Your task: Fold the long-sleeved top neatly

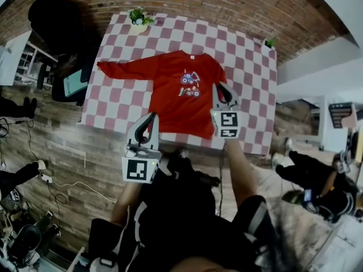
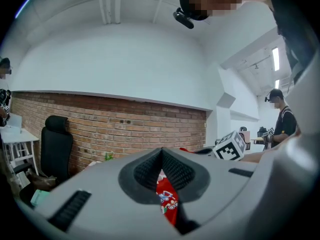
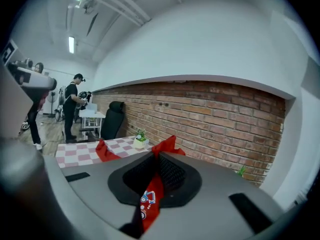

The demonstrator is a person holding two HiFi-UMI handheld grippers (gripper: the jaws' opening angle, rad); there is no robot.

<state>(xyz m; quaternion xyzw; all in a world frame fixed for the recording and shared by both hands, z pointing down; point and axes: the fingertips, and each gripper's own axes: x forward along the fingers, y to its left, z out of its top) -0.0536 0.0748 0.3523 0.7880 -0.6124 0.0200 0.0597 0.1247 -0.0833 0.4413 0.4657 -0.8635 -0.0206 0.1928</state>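
Note:
A red long-sleeved top (image 1: 170,95) with a printed front lies flat on the pink-and-white checked table (image 1: 249,67), its left sleeve stretched out to the left. My right gripper (image 1: 222,88) is at the top's right edge and is shut on red cloth there. In the right gripper view a fold of that cloth (image 3: 167,145) sticks up past the fingertips (image 3: 159,156). My left gripper (image 1: 151,118) hovers by the hem's near-left corner with its jaws shut. In the left gripper view only the top's print (image 2: 167,199) shows through the gap under the pads.
A potted plant (image 1: 139,17) stands at the table's far left corner and a smaller one (image 1: 270,42) at the far right. A black chair (image 1: 54,16) and white shelving (image 1: 22,55) stand to the left. People (image 1: 317,180) sit on the floor to the right.

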